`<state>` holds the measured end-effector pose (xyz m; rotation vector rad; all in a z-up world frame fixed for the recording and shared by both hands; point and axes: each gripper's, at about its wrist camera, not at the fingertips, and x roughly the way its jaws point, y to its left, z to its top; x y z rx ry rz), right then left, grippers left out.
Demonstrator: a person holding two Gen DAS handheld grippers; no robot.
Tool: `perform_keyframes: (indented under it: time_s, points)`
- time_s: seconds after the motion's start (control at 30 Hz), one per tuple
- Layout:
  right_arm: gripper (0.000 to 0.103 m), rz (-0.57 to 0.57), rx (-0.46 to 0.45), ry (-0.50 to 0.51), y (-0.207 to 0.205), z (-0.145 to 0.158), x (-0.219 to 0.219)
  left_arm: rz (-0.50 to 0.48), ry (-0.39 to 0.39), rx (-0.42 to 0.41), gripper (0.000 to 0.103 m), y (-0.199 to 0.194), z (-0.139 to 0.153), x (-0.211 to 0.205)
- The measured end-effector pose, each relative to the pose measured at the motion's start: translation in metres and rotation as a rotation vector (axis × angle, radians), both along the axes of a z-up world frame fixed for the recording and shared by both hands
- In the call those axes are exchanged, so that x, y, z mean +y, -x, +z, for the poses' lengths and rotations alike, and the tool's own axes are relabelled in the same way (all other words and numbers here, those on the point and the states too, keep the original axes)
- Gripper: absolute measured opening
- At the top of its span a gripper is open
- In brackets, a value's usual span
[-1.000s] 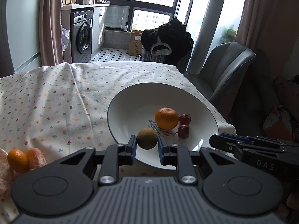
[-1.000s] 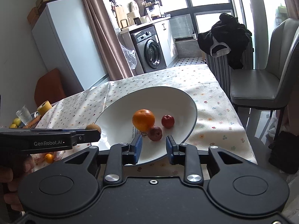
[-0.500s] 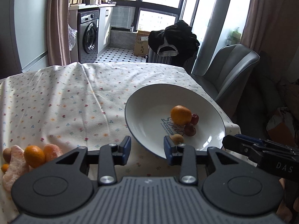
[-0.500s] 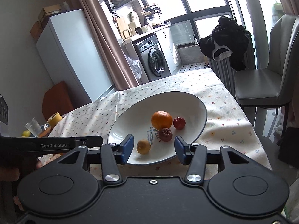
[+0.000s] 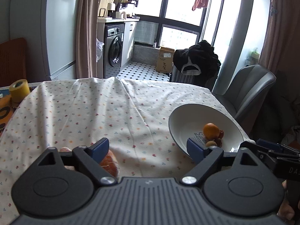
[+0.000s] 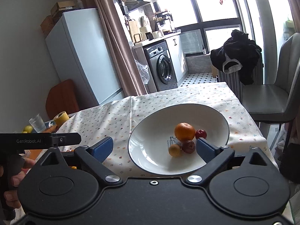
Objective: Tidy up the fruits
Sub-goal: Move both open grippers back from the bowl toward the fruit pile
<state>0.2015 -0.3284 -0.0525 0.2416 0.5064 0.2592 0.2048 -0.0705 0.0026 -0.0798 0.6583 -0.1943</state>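
While both empty, left hand-held gripper (image 5: 148, 147) and right hand-held gripper (image 6: 154, 147) spread wide, orange (image 6: 184, 131), kiwi (image 6: 174, 150), two red fruits in white bowl (image 6: 150, 161) on counter (image 5: 93, 116).

Bowl (image 6: 215, 116): glossy white glaze, smooth, ahead of right gripper (image 6: 154, 148). Orange (image 6: 184, 131) inside: dimpled, slight sheen. Tablecloth (image 5: 93, 112): matt printed cloth, creased, beneath left gripper (image 5: 148, 146). Gripper bodies matt black plastic; pads (image 5: 195, 148) blue, matt; pivot screws bright metal.
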Motion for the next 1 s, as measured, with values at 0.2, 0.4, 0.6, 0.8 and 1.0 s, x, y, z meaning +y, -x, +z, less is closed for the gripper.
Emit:
perform_keyframes:
  time_s: [0.2,0.4,0.6,0.8,1.0]
  points:
    - [0.103,0.039,0.005,0.004,-0.009,0.005,0.019,0.090,0.006,-0.013,0.097,0.012,0.008,0.034]
    - [0.103,0.101,0.009,0.011,-0.016,0.010,0.038,0.159,0.001,-0.023,0.098,0.023,0.014,0.062]
    - [0.103,0.148,0.007,0.043,-0.022,0.020,0.055,0.212,0.015,-0.024,0.098,0.032,0.016,0.085]
    - [0.103,0.189,0.014,0.068,-0.029,0.024,0.068,0.259,0.022,-0.020,0.098,0.035,0.014,0.101]
    - [0.103,0.230,0.029,0.083,-0.036,0.022,0.081,0.294,0.037,0.006,0.098,0.037,0.008,0.115]
